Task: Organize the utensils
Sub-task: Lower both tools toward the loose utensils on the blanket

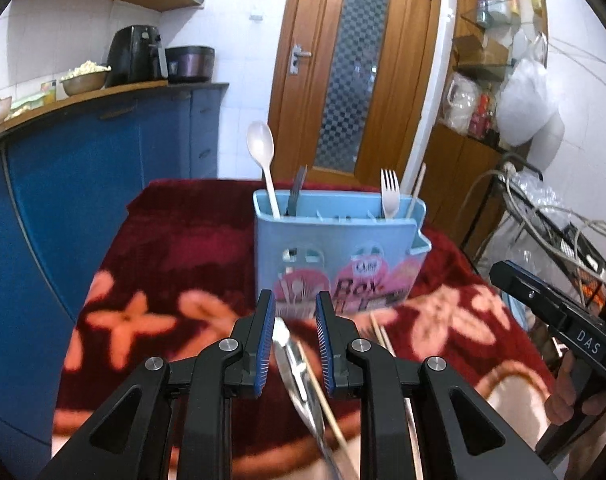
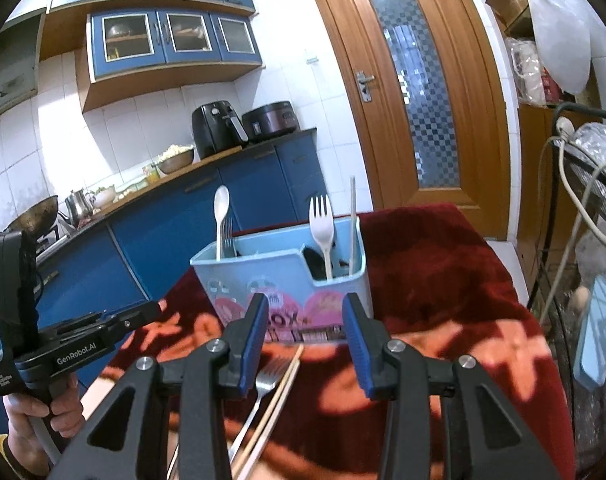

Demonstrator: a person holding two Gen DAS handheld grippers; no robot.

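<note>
1. My left claw (image 1: 291,344) is released, its blue pads apart; a metal utensil (image 1: 299,376) and a wooden chopstick (image 1: 323,400) lie on the red flowered blanket (image 1: 183,248) between and beneath its fingers, touching neither pad
2. My right claw (image 2: 305,344) is likewise released, wider apart; under it I see a metal fork (image 2: 263,380) and a pair of chopsticks (image 2: 279,388) lying side by side on the worktop
3. Just ahead of both claws stands the blue utensil holder (image 1: 335,240), upright
4. From the left view the holder shows a white spoon (image 1: 263,152), a dark fork (image 1: 297,192), a white fork (image 1: 389,192) and one thin stick (image 1: 417,188)
5. Only the right view looks into the holder's notched right-hand compartment, where something dark (image 2: 315,260) sits beside the white fork; I cannot tell what it is
6. The utensil under my left claw is blurred and cut off at the frame bottom; whether it is the same fork I cannot tell
7. Each view catches the other claw at its edge
</note>
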